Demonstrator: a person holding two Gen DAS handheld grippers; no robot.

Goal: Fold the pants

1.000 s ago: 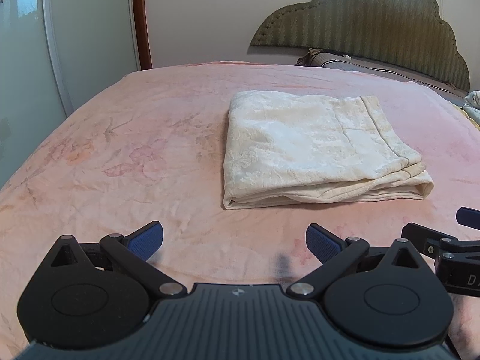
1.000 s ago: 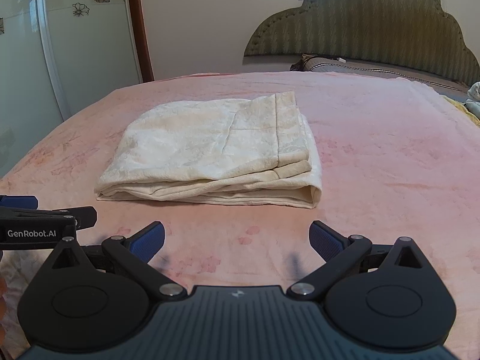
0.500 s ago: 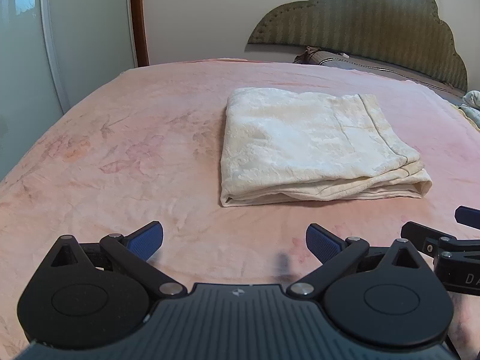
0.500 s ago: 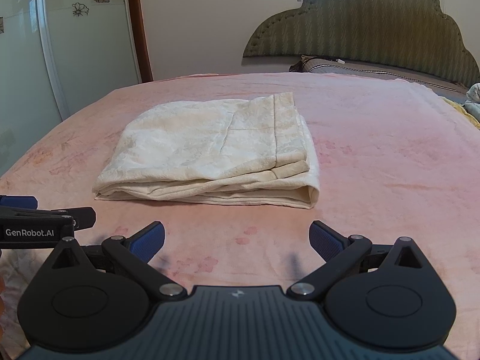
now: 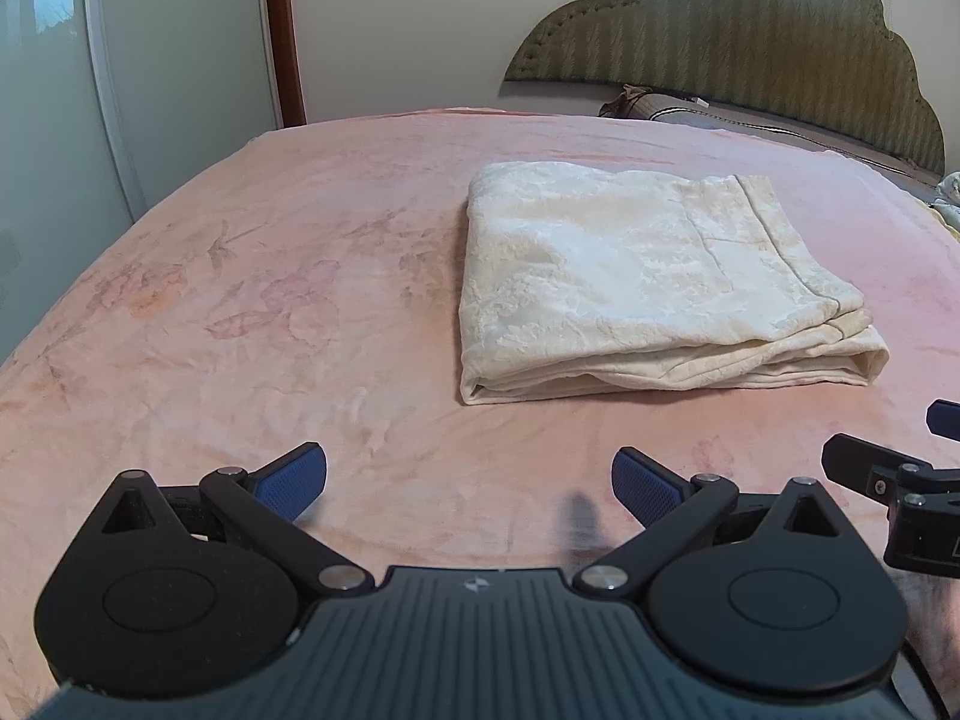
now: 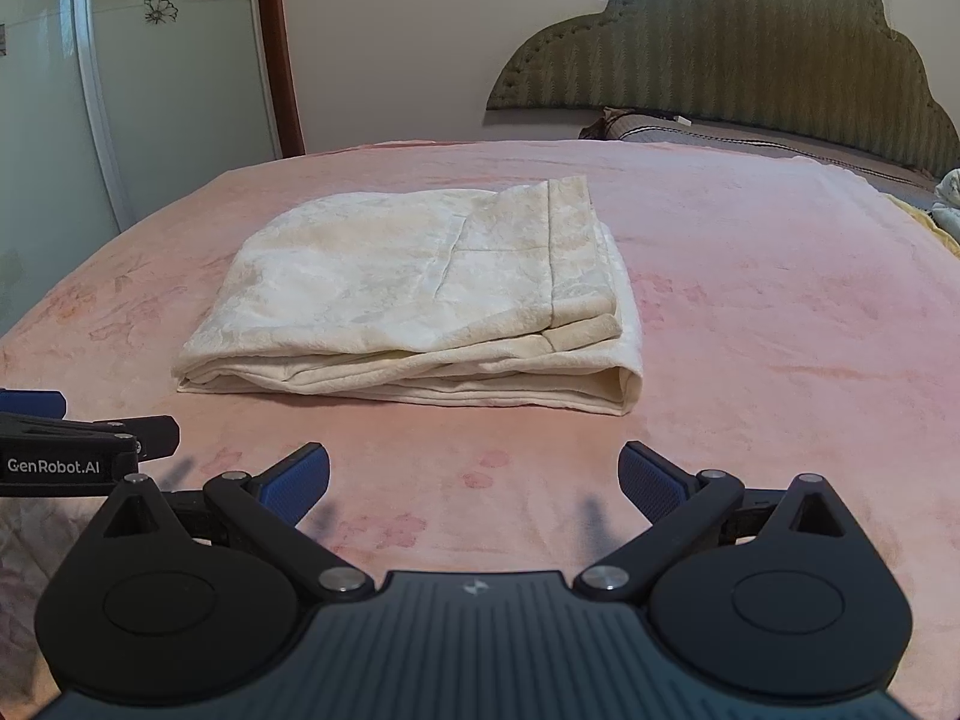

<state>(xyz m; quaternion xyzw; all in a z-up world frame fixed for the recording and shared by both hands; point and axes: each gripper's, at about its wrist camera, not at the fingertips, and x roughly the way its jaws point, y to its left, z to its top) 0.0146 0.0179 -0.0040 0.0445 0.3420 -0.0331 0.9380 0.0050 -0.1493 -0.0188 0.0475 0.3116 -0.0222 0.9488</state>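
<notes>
Cream pants point(image 5: 642, 276) lie folded into a flat rectangle on the pink bedspread point(image 5: 270, 276); in the right wrist view the pants point(image 6: 420, 294) sit ahead and slightly left. My left gripper point(image 5: 469, 480) is open and empty, short of the fold's near edge. My right gripper point(image 6: 474, 480) is open and empty, also short of the near edge. Each gripper shows at the edge of the other's view: the right one point(image 5: 888, 468) and the left one point(image 6: 90, 438).
A green padded headboard point(image 6: 720, 54) and a pillow point(image 6: 750, 135) stand at the far end. Glass sliding doors point(image 5: 90, 90) and a brown door frame are at the left. Some cloth point(image 6: 948, 204) lies at the right edge of the bed.
Both grippers stay open and empty. The views shift only slightly; the pants have not moved.
</notes>
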